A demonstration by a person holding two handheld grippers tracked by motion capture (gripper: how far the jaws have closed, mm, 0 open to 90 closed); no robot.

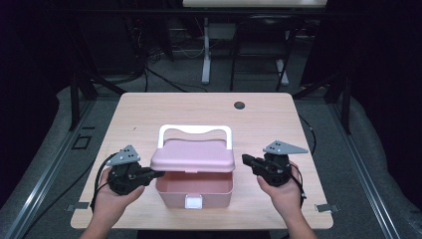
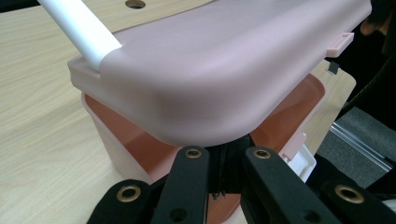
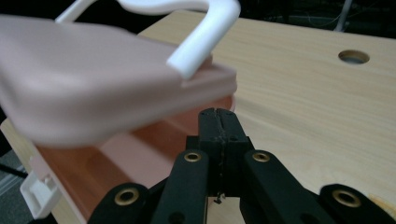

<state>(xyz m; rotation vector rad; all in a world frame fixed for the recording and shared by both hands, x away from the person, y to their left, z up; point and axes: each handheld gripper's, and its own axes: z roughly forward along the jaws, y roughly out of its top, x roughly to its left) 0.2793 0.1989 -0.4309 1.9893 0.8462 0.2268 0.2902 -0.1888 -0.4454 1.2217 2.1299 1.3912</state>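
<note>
Pink plastic makes up the lidded box (image 1: 193, 186), which sits near the front edge of the counter (image 1: 149, 109), about midway between its left and right edges, with its lid (image 1: 192, 155) raised at the front and its white carry handle (image 1: 195, 130) lying back toward the far edge. The step in hand looks like working the lid on its hinge: the left gripper (image 1: 149, 175) has its jaws drawn together and their tips tucked under the lid's left front corner, seemingly propping it rather than pinching it, as the left gripper view suggests. The right gripper (image 1: 247, 160) has its jaws closed on nothing and stands just beside the box's right side, apart from it, in the right gripper view pointing at the rim under the lid. The inside of the box looks empty. The next move, I judge, calls for a steady lift or lowering with the left jaws, and the right jaws could brace the box wall, since a light box may slide or tip. A white latch (image 1: 193, 201) at the box front faces the near edge, which is close, so little room lies there; the far half of the counter is open, save a small round hole (image 1: 240, 105) near the far edge.
</note>
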